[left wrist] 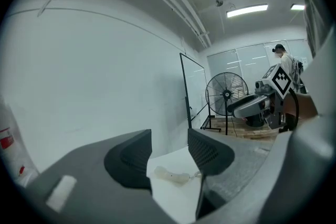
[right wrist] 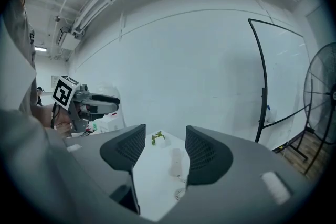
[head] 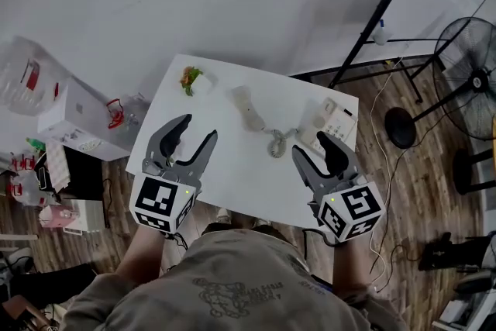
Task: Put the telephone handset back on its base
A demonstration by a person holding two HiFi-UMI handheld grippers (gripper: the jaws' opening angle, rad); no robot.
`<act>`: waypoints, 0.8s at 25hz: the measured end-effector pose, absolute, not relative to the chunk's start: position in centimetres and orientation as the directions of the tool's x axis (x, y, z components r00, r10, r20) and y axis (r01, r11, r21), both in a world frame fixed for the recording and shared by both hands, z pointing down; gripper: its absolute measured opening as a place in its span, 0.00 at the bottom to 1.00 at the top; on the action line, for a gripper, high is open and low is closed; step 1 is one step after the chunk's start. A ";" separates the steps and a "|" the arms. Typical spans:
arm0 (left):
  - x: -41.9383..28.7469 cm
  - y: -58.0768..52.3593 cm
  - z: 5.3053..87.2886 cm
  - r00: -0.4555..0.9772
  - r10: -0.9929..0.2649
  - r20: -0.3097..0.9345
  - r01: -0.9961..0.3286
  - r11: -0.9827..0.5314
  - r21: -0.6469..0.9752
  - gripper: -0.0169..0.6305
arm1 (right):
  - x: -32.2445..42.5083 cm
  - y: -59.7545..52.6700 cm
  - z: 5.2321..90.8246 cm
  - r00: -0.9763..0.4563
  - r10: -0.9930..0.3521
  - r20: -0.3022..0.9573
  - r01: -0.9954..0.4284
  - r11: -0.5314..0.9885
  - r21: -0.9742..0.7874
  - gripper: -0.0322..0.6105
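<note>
A cream telephone handset (head: 248, 108) lies off its base on the white table (head: 225, 167), its coiled cord (head: 279, 143) running to the telephone base (head: 329, 122) at the table's right edge. My left gripper (head: 194, 139) is open above the table's left front, empty. My right gripper (head: 319, 153) is open just in front of the base, empty too. Between the left jaws the handset (left wrist: 170, 176) shows far off. Past the open right gripper (right wrist: 164, 153) the handset (right wrist: 175, 162) and the coiled cord (right wrist: 180, 194) lie on the table.
A small green and orange object (head: 190, 78) sits at the table's far left corner. White boxes and clutter (head: 74, 124) stand on the floor left. A floor fan (head: 469, 77) and a black stand (head: 380, 19) are at the right.
</note>
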State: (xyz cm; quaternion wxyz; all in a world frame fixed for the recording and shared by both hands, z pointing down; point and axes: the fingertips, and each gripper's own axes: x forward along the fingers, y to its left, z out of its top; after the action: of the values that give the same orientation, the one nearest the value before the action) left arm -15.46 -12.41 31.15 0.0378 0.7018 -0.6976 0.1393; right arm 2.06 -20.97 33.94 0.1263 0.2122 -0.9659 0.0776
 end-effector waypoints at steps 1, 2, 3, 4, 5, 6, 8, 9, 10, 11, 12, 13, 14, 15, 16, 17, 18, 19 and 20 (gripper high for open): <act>-15.8 -12.6 31.4 -0.011 -0.967 0.255 -0.990 -0.026 -0.139 0.35 | 1.7 -21.3 34.2 -0.875 -0.394 0.280 -0.436 0.894 -0.102 0.47; -16.2 -12.7 31.7 -0.010 -0.965 0.263 -0.990 -0.027 -0.137 0.35 | 1.2 -21.6 34.6 -0.873 -0.396 0.284 -0.439 0.892 -0.107 0.47; -16.6 -12.9 32.0 -0.009 -0.963 0.271 -0.990 -0.029 -0.136 0.35 | 0.7 -21.9 35.0 -0.872 -0.392 0.291 -0.438 0.892 -0.112 0.47; -17.0 -13.2 32.3 -0.008 -0.960 0.279 -0.990 -0.031 -0.135 0.35 | 0.0 -22.3 35.4 -0.872 -0.386 0.302 -0.435 0.893 -0.115 0.47; -17.4 -13.4 32.7 -0.007 -0.958 0.287 -0.990 -0.033 -0.134 0.35 | -0.7 -22.6 36.0 -0.870 -0.378 0.316 -0.432 0.894 -0.118 0.47; -17.8 -13.7 33.1 -0.006 -0.955 0.296 -0.991 -0.035 -0.132 0.35 | -1.4 -23.0 36.7 -0.867 -0.371 0.333 -0.430 0.895 -0.120 0.48; -18.5 -14.2 34.0 -0.004 -0.949 0.315 -0.991 -0.038 -0.125 0.35 | -2.7 -23.8 38.5 -0.858 -0.358 0.369 -0.430 0.893 -0.133 0.49; -18.9 -14.4 34.4 -0.006 -0.947 0.322 -0.992 -0.035 -0.123 0.35 | -3.3 -24.3 39.6 -0.852 -0.351 0.388 -0.433 0.889 -0.147 0.49; -19.3 -14.7 34.8 -0.011 -0.945 0.326 -0.992 -0.031 -0.122 0.35 | -3.8 -24.8 40.8 -0.845 -0.346 0.407 -0.440 0.883 -0.162 0.50; -19.7 -14.9 35.1 -0.016 -0.944 0.329 -0.992 -0.025 -0.122 0.35 | -4.3 -25.3 42.1 -0.837 -0.342 0.427 -0.448 0.877 -0.176 0.51; -20.0 -15.2 35.5 -0.019 -0.942 0.335 -0.992 -0.022 -0.120 0.35 | -4.8 -25.8 43.4 -0.828 -0.338 0.447 -0.456 0.870 -0.186 0.51; -20.3 -15.5 36.1 -0.019 -0.938 0.345 -0.993 -0.023 -0.117 0.35 | -5.3 -26.2 44.6 -0.819 -0.332 0.467 -0.462 0.865 -0.195 0.51; -20.5 -15.7 36.7 -0.015 -0.933 0.360 -0.993 -0.027 -0.111 0.35 | -5.7 -26.4 45.8 -0.811 -0.323 0.487 -0.465 0.862 -0.202 0.51; -20.6 -16.0 37.4 -0.010 -0.926 0.377 -0.994 -0.032 -0.107 0.35 | -6.2 -26.6 47.0 -0.803 -0.312 0.507 -0.465 0.861 -0.205 0.52; -20.8 -16.3 38.2 -0.007 -0.920 0.392 -0.994 -0.038 -0.106 0.35 | -6.7 -26.7 48.1 -0.795 -0.300 0.527 -0.463 0.862 -0.206 0.52; -21.0 -16.6 39.0 -0.004 -0.914 0.406 -0.993 -0.043 -0.107 0.35 | -7.1 -26.8 49.2 -0.786 -0.289 0.546 -0.461 0.863 -0.206 0.52; -21.2 -16.9 39.7 -0.002 -0.908 0.419 -0.993 -0.046 -0.106 0.35 | -7.6 -27.0 50.3 -0.778 -0.279 0.564 -0.459 0.865 -0.205 0.53; -21.5 -17.2 40.6 -0.001 -0.902 0.432 -0.994 -0.048 -0.102 0.35 | -8.0 -27.2 51.3 -0.768 -0.270 0.581 -0.457 0.866 -0.202 0.53; -21.7 -17.4 41.5 0.000 -0.894 0.447 -0.995 -0.047 -0.093 0.35 | -8.5 -27.3 52.3 -0.758 -0.261 0.597 -0.454 0.869 -0.197 0.53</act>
State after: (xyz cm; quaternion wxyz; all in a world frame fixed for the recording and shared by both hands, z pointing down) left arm -21.71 -17.41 41.55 0.1264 0.6957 -0.6788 0.1983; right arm -8.45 -27.31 52.30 0.2886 0.1936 -0.9226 0.1671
